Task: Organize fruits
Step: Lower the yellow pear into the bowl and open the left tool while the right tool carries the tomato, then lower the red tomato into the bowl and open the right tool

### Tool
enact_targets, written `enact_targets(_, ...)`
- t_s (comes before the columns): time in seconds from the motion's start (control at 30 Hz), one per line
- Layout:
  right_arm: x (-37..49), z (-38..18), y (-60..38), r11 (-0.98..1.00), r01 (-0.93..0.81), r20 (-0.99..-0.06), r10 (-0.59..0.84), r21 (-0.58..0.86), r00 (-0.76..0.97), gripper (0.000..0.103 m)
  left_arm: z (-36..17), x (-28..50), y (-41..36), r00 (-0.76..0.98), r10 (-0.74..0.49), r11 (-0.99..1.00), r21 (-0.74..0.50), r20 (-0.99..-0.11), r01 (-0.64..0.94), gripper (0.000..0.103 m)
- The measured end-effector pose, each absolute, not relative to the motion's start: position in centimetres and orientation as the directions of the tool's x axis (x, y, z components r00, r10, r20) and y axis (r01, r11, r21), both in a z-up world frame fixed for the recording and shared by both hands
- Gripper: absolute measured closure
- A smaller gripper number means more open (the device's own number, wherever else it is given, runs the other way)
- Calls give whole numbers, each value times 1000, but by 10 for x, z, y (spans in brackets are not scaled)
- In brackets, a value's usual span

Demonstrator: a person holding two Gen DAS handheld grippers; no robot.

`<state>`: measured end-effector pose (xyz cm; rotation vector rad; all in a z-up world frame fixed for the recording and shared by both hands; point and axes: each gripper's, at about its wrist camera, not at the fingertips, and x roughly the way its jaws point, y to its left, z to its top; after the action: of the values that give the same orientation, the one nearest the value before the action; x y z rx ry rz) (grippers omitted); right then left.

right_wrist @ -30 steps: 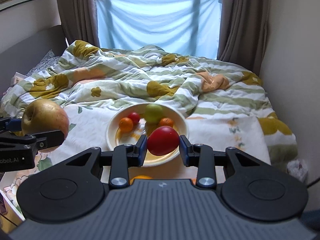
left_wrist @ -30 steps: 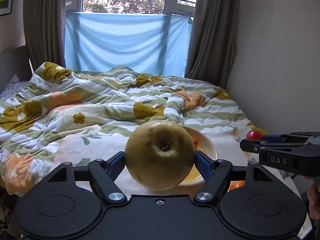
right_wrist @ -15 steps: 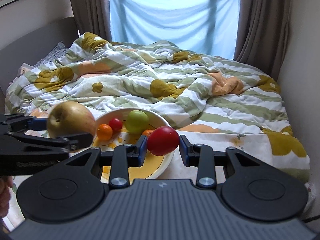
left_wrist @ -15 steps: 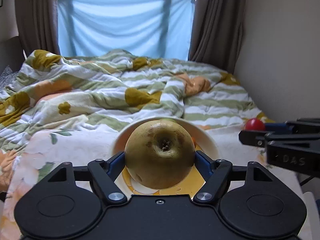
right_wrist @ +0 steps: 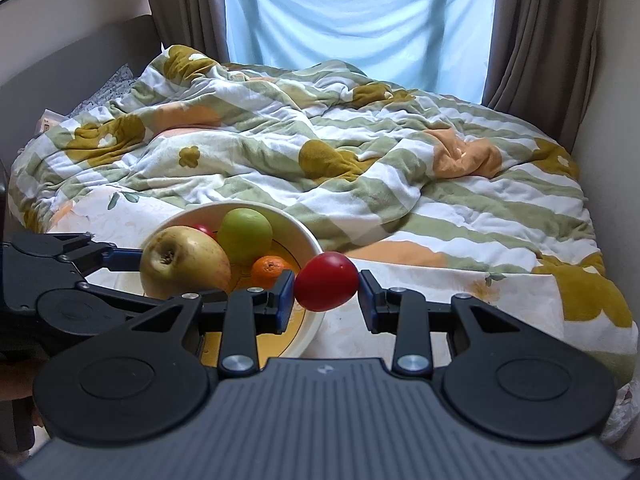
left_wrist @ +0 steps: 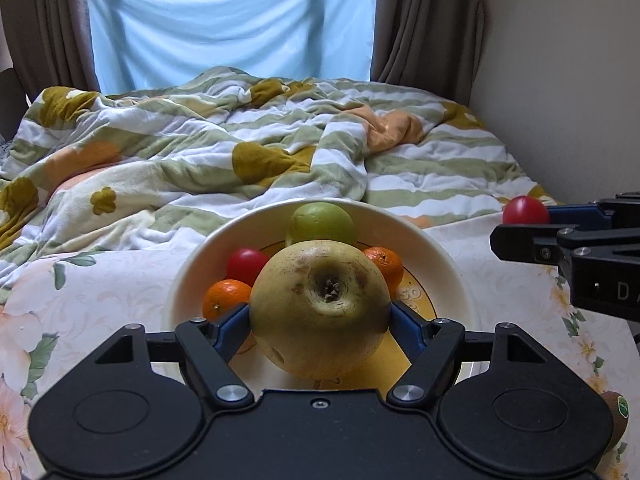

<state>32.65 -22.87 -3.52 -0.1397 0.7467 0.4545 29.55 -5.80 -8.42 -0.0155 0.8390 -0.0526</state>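
i am working over the bed (right_wrist: 460, 208), whose rumpled striped quilt (left_wrist: 280, 152) is lying just behind a flat flowered cloth (left_wrist: 100, 292). on that cloth the cream bowl (left_wrist: 444, 268) is sitting, and because the bedding under it is probably soft, any push on its rim could be tipping or sliding it.

my left tool (left_wrist: 320, 312) is gripping the big yellow pear (left_wrist: 320, 308) by its sides, over the front of the bowl. the pear is the largest fruit here, and the room in the bowl is being taken by a green apple (left_wrist: 322, 222), two tangerines (left_wrist: 222, 300) and a small red fruit (left_wrist: 246, 262). if i am letting go too high, the pear may be knocking those out or rolling over the rim; it also looks bruised, so a drop could be marking it more.

my right tool (right_wrist: 326, 286) is pinching a red tomato (right_wrist: 326, 286) narrowly, beside the bowl's right rim and not over it. it is smooth and looks soft, so it could be slipping or splitting.

both tools are crowding one bowl and could be colliding.

a kiwi (left_wrist: 616, 416) is lying by the cloth's edge and might be rolling off.
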Motion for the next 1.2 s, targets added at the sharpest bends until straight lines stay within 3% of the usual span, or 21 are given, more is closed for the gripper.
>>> enact_targets(0.13, 330, -36, -231, 895, -445, -684, 349, 40, 641, 54, -89, 298, -59, 639, -43, 999, -34, -768, 26, 23)
enact_targets(0.2, 330, -36, -231, 895, -445, -683, 349, 39, 642, 54, -82, 293, -58, 663, -40, 999, -30, -747, 26, 12)
enact_targets(0.23, 331, -35, -231, 895, -445, -685, 347, 37, 640, 54, -76, 290, -57, 681, -33, 999, -26, -732, 22, 0)
enact_targets(0.5, 332, -23, -229, 873, -486, -679, 381, 40, 628, 54, -55, 270, -41, 693, 8, 1000, -10, -721, -22, 0)
enact_targets(0.8, 336, -52, -215, 786, -617, -713, 456, 43, 533, 54, -36, 234, -15, 683, 87, 994, 20, -725, -106, 0)
enact_targets(1.2, 335, -78, -197, 689, -725, -725, 495, -9, 479, 53, -30, 204, -1, 688, 103, 985, -21, -718, -169, 0)
